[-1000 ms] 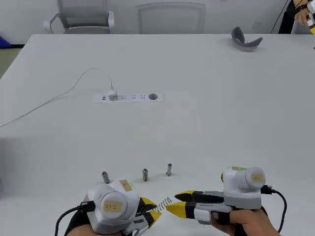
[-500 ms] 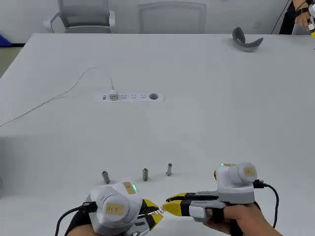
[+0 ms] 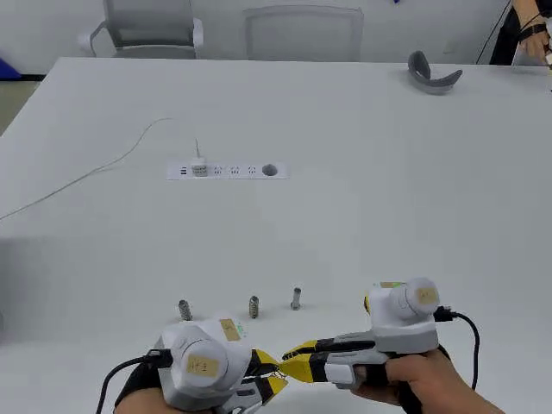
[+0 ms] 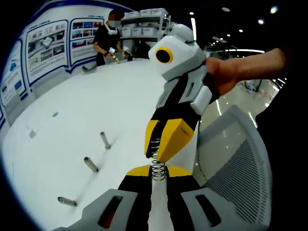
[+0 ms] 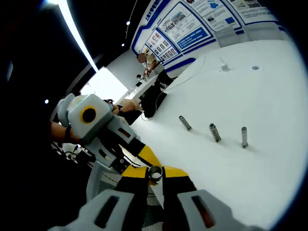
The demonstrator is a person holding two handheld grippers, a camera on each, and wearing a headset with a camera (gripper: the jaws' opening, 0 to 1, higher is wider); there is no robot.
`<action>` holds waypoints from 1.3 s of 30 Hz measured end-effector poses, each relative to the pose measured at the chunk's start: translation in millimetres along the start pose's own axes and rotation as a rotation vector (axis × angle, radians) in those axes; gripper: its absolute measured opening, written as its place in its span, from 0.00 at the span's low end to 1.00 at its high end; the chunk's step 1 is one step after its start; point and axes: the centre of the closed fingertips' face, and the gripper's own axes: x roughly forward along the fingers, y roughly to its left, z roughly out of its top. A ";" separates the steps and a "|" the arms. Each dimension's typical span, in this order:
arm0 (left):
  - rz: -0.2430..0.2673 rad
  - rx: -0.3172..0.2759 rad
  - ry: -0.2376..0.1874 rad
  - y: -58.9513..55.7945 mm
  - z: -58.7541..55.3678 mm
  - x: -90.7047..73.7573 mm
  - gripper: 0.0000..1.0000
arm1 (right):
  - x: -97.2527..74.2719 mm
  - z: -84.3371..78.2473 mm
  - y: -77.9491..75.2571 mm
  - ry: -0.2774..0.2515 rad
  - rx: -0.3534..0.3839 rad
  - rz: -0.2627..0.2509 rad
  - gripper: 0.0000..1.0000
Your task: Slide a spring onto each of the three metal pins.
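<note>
Three small metal pins stand in a row near the table's front. The left pin (image 3: 185, 309) and the middle pin (image 3: 254, 305) each wear a spring. The right pin (image 3: 296, 298) is bare, as the right gripper view also shows of that pin (image 5: 244, 136). My left gripper (image 4: 158, 169) is shut on one end of a loose spring (image 4: 156, 166), held in the air in front of the pins. My right gripper (image 5: 154, 174) faces it tip to tip, and its yellow jaws pinch the spring's other end (image 5: 154, 172). In the head view both grippers meet around the spring (image 3: 278, 373).
A white power strip (image 3: 226, 171) with a plug and a cable (image 3: 86, 177) lies mid-table. A grey curved band (image 3: 431, 74) rests at the far right. Two chairs (image 3: 300, 30) stand behind the table. A person's arm (image 3: 528, 26) is at the top right corner.
My right gripper has moved left towards the left gripper, and its jaws have come together on the free end of the spring. The left gripper has kept its hold.
</note>
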 end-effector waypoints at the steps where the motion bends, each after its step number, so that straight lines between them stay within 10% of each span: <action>1: -0.006 -0.003 -0.011 2.2 1.5 -1.1 0.10 | -0.1 2.5 0.0 0.015 -0.014 -0.007 0.12; 9: -0.056 -0.070 -0.144 12.2 26.7 -9.4 0.10 | -7.7 28.1 6.1 0.127 -0.219 -0.002 0.12; 21: -0.110 0.001 -0.167 5.8 43.9 -11.1 0.10 | -18.1 26.0 13.0 0.411 -0.499 0.088 0.13; 39: -0.137 0.026 -0.135 -3.2 34.6 -6.1 0.11 | -15.3 10.1 13.1 0.452 -0.513 0.114 0.12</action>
